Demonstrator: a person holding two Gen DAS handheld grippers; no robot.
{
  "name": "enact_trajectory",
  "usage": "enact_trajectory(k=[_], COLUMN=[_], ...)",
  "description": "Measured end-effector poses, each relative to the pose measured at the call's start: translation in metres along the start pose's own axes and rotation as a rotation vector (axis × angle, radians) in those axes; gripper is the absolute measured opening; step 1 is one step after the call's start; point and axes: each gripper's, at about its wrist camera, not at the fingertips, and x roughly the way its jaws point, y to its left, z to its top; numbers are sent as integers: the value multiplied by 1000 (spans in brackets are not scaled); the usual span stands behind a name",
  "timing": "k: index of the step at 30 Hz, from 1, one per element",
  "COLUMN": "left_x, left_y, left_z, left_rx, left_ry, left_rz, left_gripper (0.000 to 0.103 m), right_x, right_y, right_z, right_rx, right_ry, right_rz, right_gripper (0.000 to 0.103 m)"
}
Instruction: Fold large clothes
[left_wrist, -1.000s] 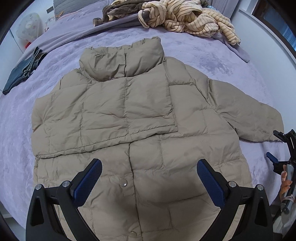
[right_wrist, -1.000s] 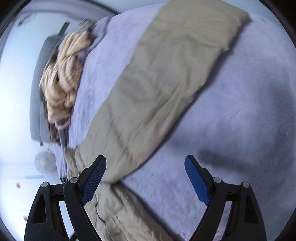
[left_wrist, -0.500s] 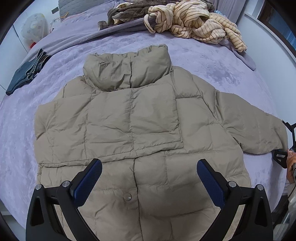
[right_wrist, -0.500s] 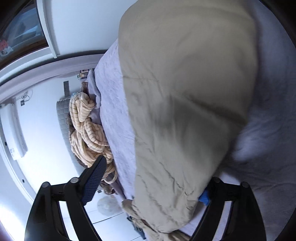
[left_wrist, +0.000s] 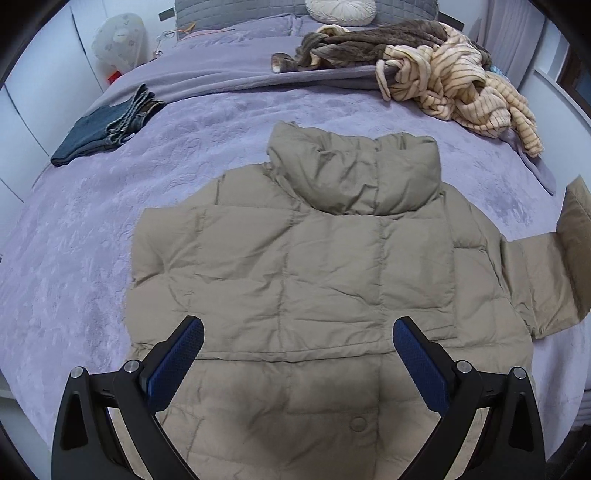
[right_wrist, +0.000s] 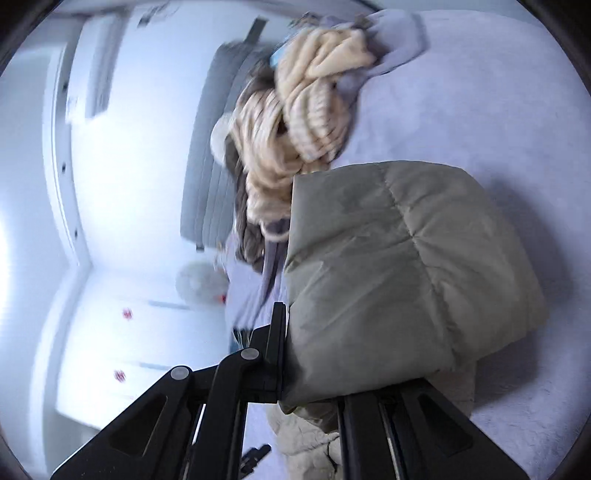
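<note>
My right jaws (right_wrist: 314, 354) are closing on the sleeve (right_wrist: 399, 273); the jacket (left_wrist: 295, 280) body lies toward nine o'clock, under my open left jaws (left_wrist: 295, 365).

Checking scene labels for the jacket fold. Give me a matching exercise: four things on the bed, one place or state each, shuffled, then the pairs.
Things:
1. jacket
2. jeans
3. striped sweater
4. jacket sleeve

States:
A. folded, far left on the bed
B. crumpled in a heap, far right
C. pinched in the right gripper, lifted off the bed
D. spread flat, collar away from the left gripper

Pairs: 1-D, 2-A, 3-B, 4-C
</note>
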Motion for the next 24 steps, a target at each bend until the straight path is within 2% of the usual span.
enact_trajectory(k=[3,7,10,13,18,19,20,21,22,24], left_x=[3,14,21,31,51,54,57,60,63,67], left_y=[23,53,70,84,90,90,89,88,87,86], left_z=[2,-2,-5,-9,-15,-16,-16,-16,-15,-13], left_rx=[-33,-68,-82,-95,-103,-104,-104,-103,-103,-109], left_ry=[-14,-15,-14,-7,19,24,28,32,37,40], left_rz=[13,31,40,40,18,8,-2,-13,-33,-61], left_gripper=[103,103,103,103,103,103,103,103,103,103], right_x=[64,144,189,218,236,236,236,233,228,213], right_y=[59,84,73,49,21,20,21,23,27,36], right_z=[-40,-114,-164,-195,-209,-209,-207,-206,-204,-197], right_rx=[-234,-400,-456,-456,-431,-431,-426,-413,-397,-383], right_ry=[132,310,416,480,513,512,516,523,528,505], right_rz=[-77,-169,-255,-344,-450,-465,-473,-468,-449,-419], right_gripper=[7,8,8,8,8,16,38,53,77,81])
